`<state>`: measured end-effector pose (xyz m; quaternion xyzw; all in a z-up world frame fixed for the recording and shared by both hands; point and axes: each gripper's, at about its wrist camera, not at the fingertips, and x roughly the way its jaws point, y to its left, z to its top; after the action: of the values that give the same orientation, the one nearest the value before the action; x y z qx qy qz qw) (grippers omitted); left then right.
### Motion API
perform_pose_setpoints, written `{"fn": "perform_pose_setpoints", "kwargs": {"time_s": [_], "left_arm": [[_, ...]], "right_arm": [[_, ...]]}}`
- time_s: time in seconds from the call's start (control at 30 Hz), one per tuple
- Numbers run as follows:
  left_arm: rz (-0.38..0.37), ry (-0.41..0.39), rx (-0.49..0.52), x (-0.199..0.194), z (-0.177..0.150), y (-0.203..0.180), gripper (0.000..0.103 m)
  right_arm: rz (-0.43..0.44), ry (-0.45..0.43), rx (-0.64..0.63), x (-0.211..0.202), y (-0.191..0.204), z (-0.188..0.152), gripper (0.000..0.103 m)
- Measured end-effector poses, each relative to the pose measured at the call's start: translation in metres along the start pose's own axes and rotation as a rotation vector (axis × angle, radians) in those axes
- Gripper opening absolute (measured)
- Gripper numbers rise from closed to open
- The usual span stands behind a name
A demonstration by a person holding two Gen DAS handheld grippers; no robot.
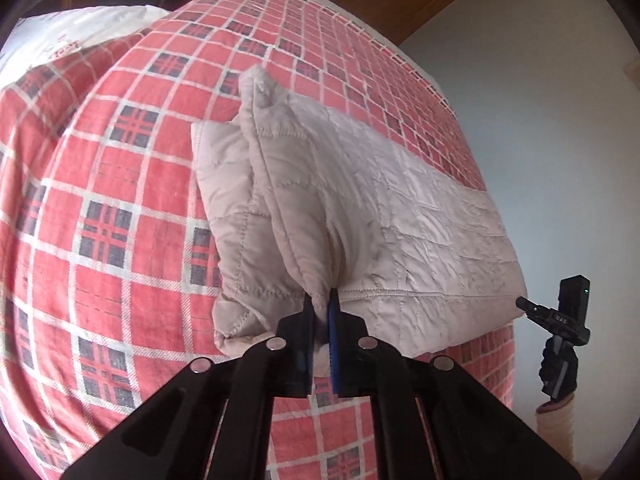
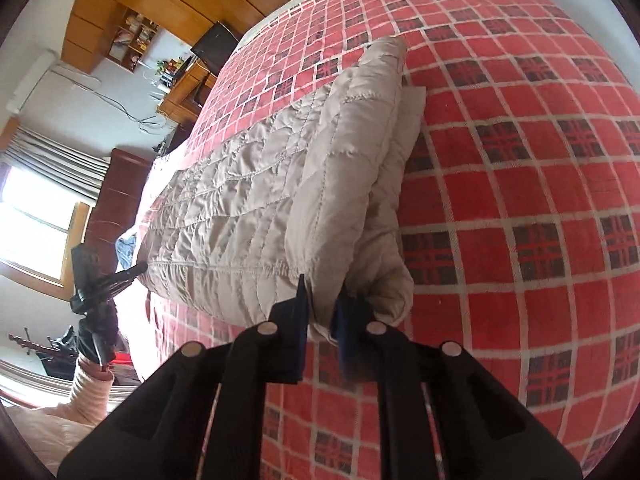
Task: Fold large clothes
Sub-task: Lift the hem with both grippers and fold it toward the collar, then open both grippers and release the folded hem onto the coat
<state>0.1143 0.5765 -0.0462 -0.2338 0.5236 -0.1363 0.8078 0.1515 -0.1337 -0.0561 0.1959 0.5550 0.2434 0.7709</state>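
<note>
A beige quilted jacket (image 1: 400, 216) lies partly folded on a red plaid bedspread (image 1: 120, 200). My left gripper (image 1: 322, 300) is shut on the near hem at one corner, where a folded sleeve bunches up. In the right wrist view the same quilted jacket (image 2: 248, 208) stretches away to the left, and my right gripper (image 2: 322, 292) is shut on the hem at its other corner, beside a thick folded layer. Each view catches the other gripper at the jacket's far corner: the right gripper (image 1: 532, 308) and the left gripper (image 2: 132, 270), both held by gloved hands.
The plaid bedspread (image 2: 520, 200) covers the whole bed. A white pillow (image 1: 80, 28) lies at the head. A dark headboard (image 2: 120, 192), a window with curtains (image 2: 36, 208), wooden cabinets (image 2: 120, 8) and a dark screen (image 2: 216, 46) stand beyond the bed.
</note>
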Motion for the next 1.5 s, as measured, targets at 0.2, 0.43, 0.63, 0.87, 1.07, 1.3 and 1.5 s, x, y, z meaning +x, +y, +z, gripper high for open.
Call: {"fn": "perform_pose_setpoints", "kwargs": {"time_s": [0.2,0.43,0.63,0.87,1.07,1.3,1.5], "left_arm": [[0.009,0.067,-0.043,0.026,-0.017,0.032,0.006],[-0.005,0.065,-0.056,0.018,-0.016,0.031,0.014],[0.024,-0.024,-0.045,-0.010,0.018,0.027,0.056],[0.020,-0.024,-0.176,0.016,0.057,0.065,0.060],[-0.014,0.010,-0.209,0.040,0.071,0.085,0.067],[-0.116,0.008,-0.248,0.064,0.080,0.096,0.076],[-0.250,0.073,-0.217,0.090,0.077,0.072,0.072]], "right_arm": [[-0.066,0.077,0.052,0.036,-0.029,-0.008,0.011],[-0.037,0.083,0.095,0.045,-0.045,-0.008,0.018],[-0.075,-0.001,0.009,0.015,-0.025,0.009,0.061],[-0.005,-0.015,0.061,0.031,-0.036,0.048,0.070],[0.001,0.037,0.101,0.067,-0.049,0.065,0.072],[0.077,0.074,0.120,0.091,-0.057,0.070,0.079],[0.082,0.058,0.089,0.097,-0.050,0.071,0.077]]}}
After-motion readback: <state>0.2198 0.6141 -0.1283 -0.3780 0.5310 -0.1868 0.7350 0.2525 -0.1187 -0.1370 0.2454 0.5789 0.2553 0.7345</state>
